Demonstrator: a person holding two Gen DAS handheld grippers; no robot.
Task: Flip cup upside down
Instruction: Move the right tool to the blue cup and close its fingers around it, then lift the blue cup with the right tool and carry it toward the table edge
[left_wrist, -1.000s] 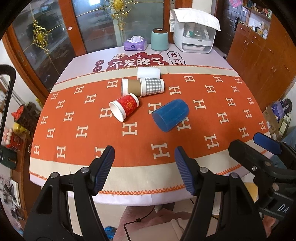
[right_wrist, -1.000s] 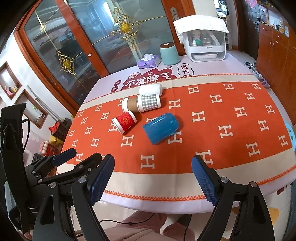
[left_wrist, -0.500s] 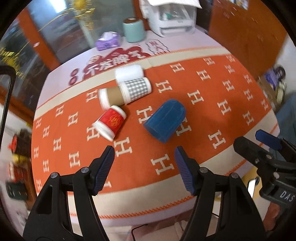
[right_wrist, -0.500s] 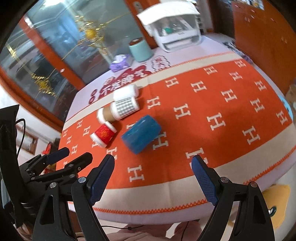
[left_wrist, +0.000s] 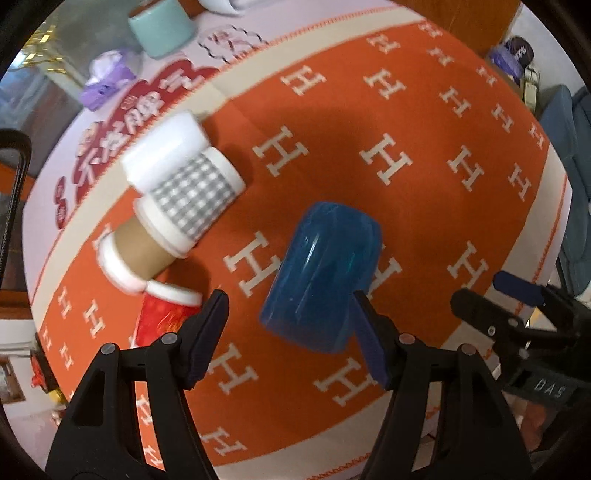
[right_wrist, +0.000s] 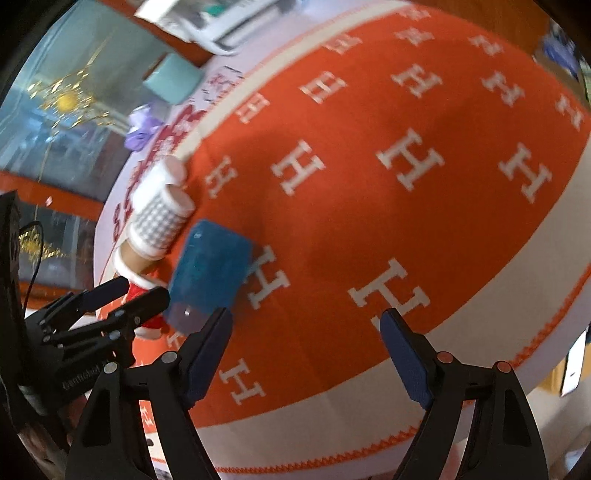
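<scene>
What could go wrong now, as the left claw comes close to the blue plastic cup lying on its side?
1. The translucent blue plastic cup lies on its round side, so a nudge from the open left claw may roll it away.
2. The red paper cup lies right beside the left finger, which might bump it.

The blue cup (left_wrist: 322, 275) lies on its side on the orange cloth (left_wrist: 424, 206), with open cloth to its right and beyond it. To its left the way is crowded: a red cup (left_wrist: 162, 317) lies near, and a brown cup (left_wrist: 136, 254), a checked cup (left_wrist: 192, 199) and a white cup (left_wrist: 166, 147) lie packed together behind. The gap between the blue and red cups looks narrow, though blur makes it hard to judge. The left gripper (left_wrist: 290, 339) hangs wide apart at the blue cup's near end; the right gripper (right_wrist: 306, 356) stands over bare cloth.
</scene>
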